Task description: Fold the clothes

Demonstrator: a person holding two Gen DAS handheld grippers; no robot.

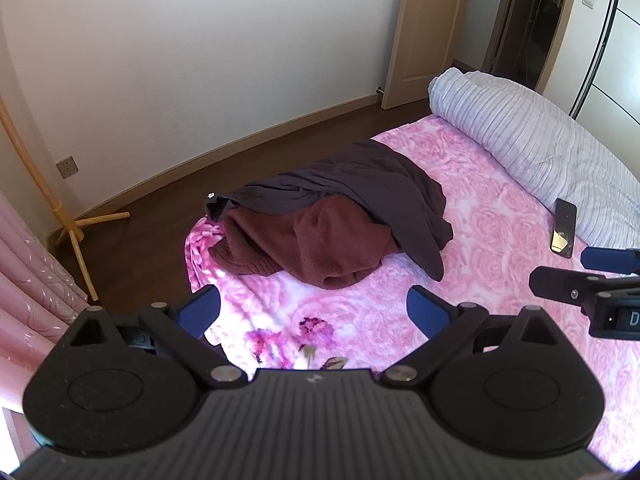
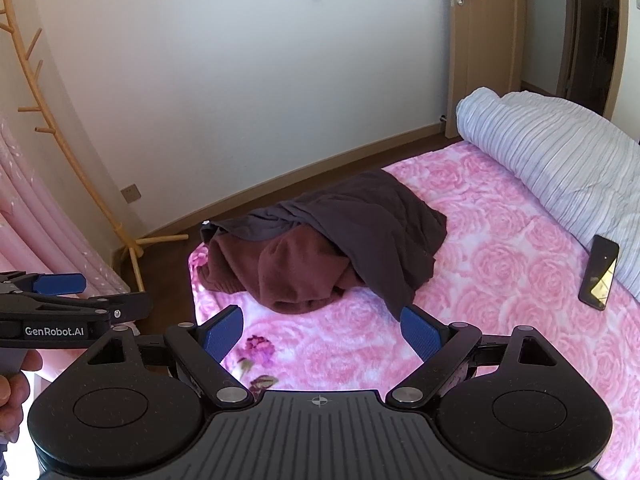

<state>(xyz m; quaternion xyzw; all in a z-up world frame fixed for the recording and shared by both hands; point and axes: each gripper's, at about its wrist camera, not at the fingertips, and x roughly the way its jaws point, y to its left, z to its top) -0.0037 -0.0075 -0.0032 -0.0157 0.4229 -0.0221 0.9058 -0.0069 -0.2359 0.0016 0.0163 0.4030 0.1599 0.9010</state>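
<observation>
A heap of clothes lies on the pink floral bed (image 1: 500, 216) (image 2: 500, 260) near its far left corner. A dark purple-grey garment (image 1: 372, 176) (image 2: 372, 216) is draped over a crumpled maroon knit (image 1: 312, 240) (image 2: 288, 272). My left gripper (image 1: 316, 310) hovers above the blanket in front of the heap, open, with nothing between its blue pads. My right gripper (image 2: 324, 334) hangs likewise short of the heap, open and empty. Each gripper shows at the edge of the other's view: the right gripper (image 1: 592, 276) and the left gripper (image 2: 80, 292).
A rolled striped duvet (image 1: 528, 136) (image 2: 560, 160) lies along the bed's right side, with a black phone (image 1: 564, 222) (image 2: 599, 272) beside it. A wooden coat stand (image 1: 76, 224) (image 2: 120, 232) and pink curtains (image 1: 28, 276) stand left. Dark floor, white wall and a wooden door (image 1: 420, 28) are behind.
</observation>
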